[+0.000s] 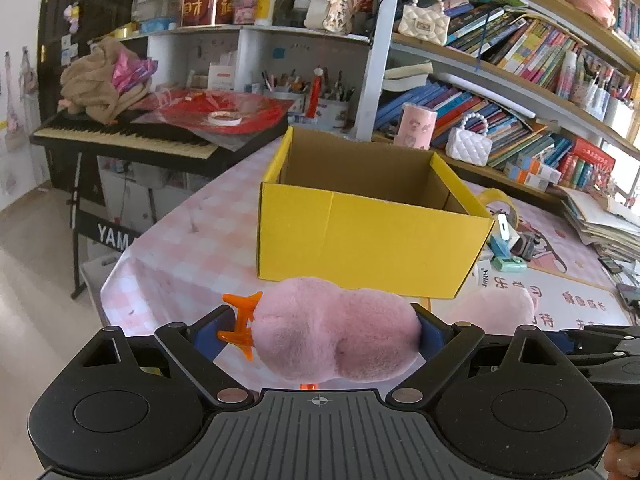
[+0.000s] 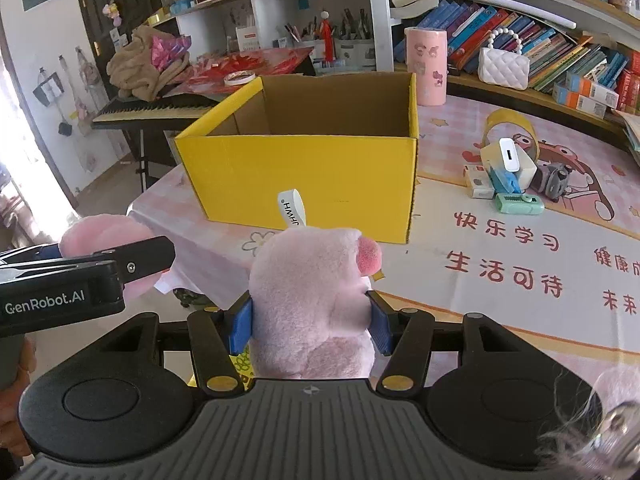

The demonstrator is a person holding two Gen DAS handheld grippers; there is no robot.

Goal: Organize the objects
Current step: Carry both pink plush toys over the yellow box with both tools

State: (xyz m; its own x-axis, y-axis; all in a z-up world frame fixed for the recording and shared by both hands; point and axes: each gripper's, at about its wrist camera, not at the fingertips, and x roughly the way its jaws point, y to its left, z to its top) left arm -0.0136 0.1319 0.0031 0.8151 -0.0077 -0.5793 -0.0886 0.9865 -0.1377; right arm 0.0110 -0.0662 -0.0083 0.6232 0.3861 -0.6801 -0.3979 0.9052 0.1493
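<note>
Both tongs level before the box (image 1: 372,236): left tongs (image 1: 336,332) clamp the plush (image 1: 332,340) (orange feet showing), right tongs (image 2: 310,326) clamp its head.

A soft pink plush toy (image 1: 336,330) with orange feet (image 1: 239,325) sits near an open, yellow box (image 1: 372,236), which looks empty.
</note>
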